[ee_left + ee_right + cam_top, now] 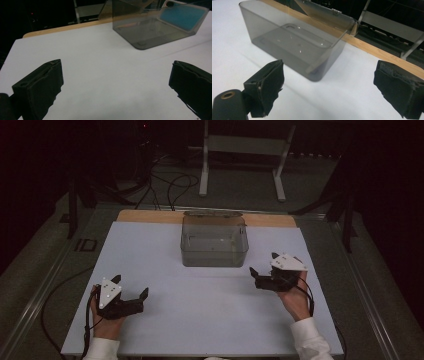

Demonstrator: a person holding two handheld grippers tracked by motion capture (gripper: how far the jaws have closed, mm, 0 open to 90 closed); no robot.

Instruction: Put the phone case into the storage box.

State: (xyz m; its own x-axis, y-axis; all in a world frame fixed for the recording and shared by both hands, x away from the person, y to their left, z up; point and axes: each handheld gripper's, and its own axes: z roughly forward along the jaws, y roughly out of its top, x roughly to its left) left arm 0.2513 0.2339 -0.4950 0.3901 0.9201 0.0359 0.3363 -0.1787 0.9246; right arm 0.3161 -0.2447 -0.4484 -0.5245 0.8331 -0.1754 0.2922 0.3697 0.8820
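On the white table (165,270), both the left gripper (131,292) and right gripper (262,263) are held released, flanking a smoky transparent plastic bin (214,241).

Open white bench (200,295) between and ahead of both grippers, free to cross. One obstacle only: smoky plastic box (214,244) mid-bench near the far edge, lid (324,11) tilted back, top open from above.

box (214,246) mid-table, left gripper (131,289), right gripper (264,263) flanking
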